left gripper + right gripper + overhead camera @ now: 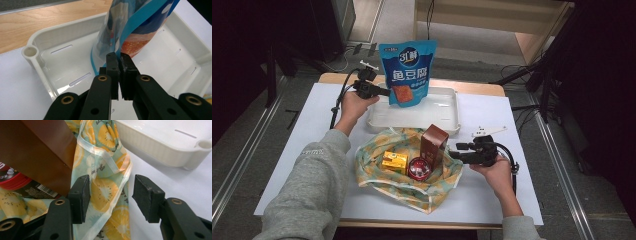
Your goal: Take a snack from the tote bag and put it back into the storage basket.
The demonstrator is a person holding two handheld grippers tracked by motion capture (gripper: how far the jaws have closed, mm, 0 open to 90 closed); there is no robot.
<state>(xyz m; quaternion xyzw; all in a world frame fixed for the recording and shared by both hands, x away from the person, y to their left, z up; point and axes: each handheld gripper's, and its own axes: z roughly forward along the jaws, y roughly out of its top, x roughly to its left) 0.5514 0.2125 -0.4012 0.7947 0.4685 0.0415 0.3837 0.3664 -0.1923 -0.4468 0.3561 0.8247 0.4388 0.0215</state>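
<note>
1. We saw the left gripper clenched on the lower side edge of a tall blue printed plastic snack pouch, which stood upright over the shallow white plastic tray at the far side of the white table top.
2. In the left gripper view the pads had closed flat on the pouch's sealed blue seam, with no gap showing between them.
3. We judged the pouch light and floppy: a film bag that bends where it is pinched and is probably slick. The flat seam looked the surest place to take it, since the filled middle would likely slide or crush.
4. Held by one low corner, it leaned slightly and seemed likely to swing or fold over if moved quickly.
5. The right gripper hung released, its jaws spread wide beside the brown cardboard box, with the soft orange-slice patterned cloth bag between and just beyond them.
6. The box stood upright on that cloth, next to a small yellow carton and a round red tin.
7. We judged the box stiff and easy to squeeze across its narrow faces, and the cloth limp, best taken at its pale hem.
</note>
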